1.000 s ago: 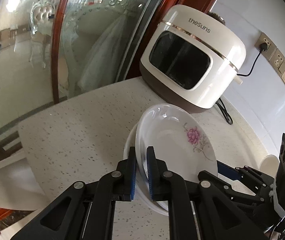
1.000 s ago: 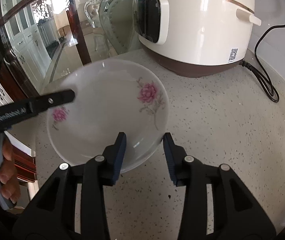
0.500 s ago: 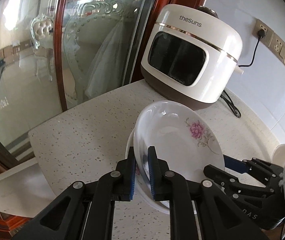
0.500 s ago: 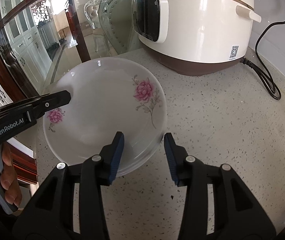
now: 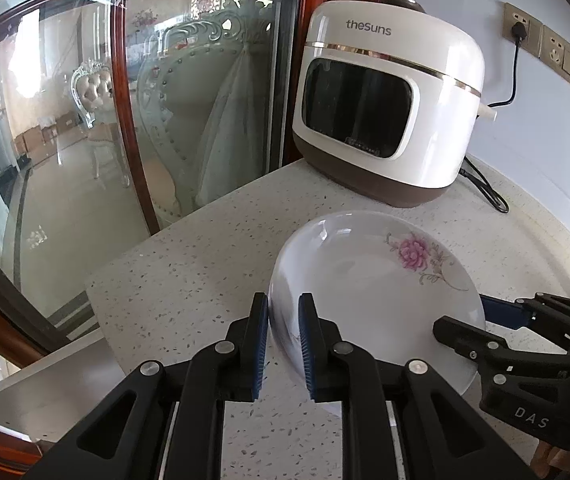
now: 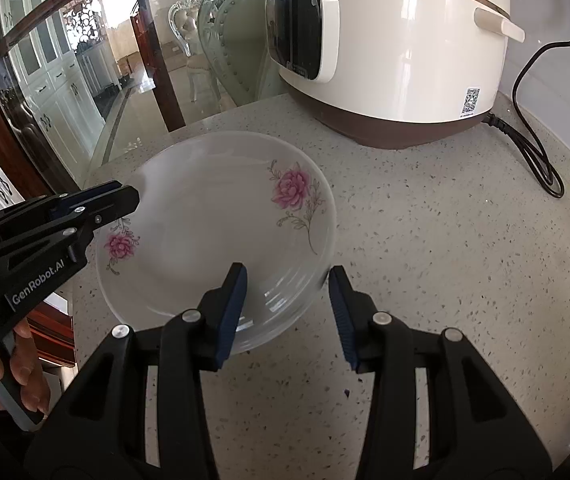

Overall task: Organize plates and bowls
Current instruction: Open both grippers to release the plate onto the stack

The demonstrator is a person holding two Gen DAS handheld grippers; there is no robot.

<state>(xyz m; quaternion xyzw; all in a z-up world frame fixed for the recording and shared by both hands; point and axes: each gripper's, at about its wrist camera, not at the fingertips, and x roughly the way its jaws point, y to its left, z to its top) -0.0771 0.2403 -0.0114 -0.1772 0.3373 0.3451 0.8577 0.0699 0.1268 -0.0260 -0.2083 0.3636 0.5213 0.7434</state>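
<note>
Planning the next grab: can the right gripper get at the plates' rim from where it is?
Probably yes. The right gripper is open, with the near rim of the plates already between its fingers and nothing in the way. The left gripper, jaws opening around the opposite rim, sits clear of it.

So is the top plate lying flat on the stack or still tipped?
Flat: the plate rests level on the stack. The left hand-held gripper, jaws opening, straddles its rim.
</note>
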